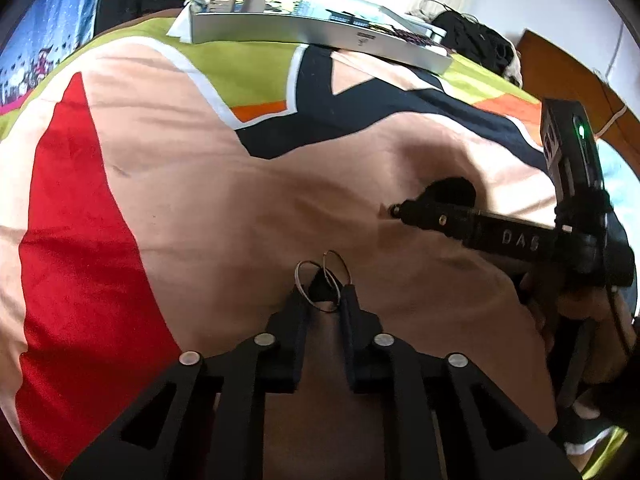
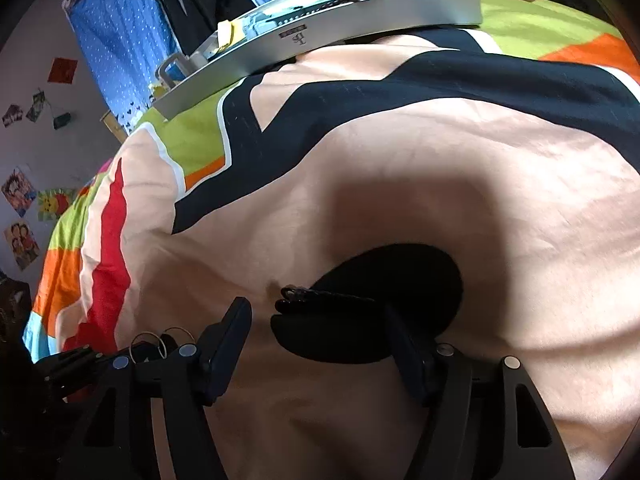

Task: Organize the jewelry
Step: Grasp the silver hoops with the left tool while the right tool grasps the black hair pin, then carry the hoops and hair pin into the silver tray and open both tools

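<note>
Partly hidden hoop earrings [image 1: 323, 282] in left gripper [image 1: 325, 294], bedspread [image 1: 180, 200] beneath.

Both wrist views look low and close across the bedspread [image 1: 200, 200] toward the silver tray [image 2: 360, 28].

Bedspread [image 1: 224, 216]: peach ground, with red, lime-green, orange and black blocks edged white. Tray [image 1: 320, 28]: silver-grey. Hoop earrings [image 1: 324, 280]: silvery. Curtain [image 2: 116, 28]: blue, white-dotted (small hearts along hem). Both grippers black.
</note>
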{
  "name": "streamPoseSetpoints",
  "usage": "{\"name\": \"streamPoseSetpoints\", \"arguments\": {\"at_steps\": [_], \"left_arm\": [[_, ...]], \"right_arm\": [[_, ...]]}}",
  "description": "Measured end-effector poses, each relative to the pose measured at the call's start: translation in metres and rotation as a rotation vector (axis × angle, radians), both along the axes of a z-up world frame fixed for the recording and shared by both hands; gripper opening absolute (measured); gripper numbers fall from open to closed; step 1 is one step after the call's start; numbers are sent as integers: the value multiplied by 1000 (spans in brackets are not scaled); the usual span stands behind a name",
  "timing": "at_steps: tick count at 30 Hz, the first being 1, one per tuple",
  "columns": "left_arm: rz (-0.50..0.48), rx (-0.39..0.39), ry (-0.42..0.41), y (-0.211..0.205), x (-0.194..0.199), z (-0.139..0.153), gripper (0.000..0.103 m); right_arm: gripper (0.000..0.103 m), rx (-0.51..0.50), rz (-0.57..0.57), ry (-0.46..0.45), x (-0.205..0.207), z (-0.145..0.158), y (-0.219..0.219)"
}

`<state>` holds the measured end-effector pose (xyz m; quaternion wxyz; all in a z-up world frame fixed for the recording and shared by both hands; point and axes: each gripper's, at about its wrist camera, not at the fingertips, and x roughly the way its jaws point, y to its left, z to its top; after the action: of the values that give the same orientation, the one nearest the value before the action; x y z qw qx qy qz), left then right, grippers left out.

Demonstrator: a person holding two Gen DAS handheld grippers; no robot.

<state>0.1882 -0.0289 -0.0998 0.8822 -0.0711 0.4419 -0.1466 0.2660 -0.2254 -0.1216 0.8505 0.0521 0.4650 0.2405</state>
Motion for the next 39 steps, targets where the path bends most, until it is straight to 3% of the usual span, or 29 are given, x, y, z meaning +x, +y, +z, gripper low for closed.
{"name": "streamPoseSetpoints", "arguments": {"at_steps": [8, 13, 25, 33, 39], "left_arm": [[32, -100, 0, 18, 0, -2, 6], [43, -163, -7, 26, 1, -3, 4], [56, -157, -60, 29, -10, 10, 2], [62, -123, -114, 28, -15, 33, 0], [72, -134, -141, 32, 2, 53, 0]], "right_arm": [[64, -67, -21, 0, 5, -8, 9], [57, -104, -43, -22, 1, -9, 8], [57, -94, -69, -81, -27, 1, 5], [57, -64, -51, -191, -50, 29, 14], [56, -5, -35, -223, -46, 47, 19]]}}
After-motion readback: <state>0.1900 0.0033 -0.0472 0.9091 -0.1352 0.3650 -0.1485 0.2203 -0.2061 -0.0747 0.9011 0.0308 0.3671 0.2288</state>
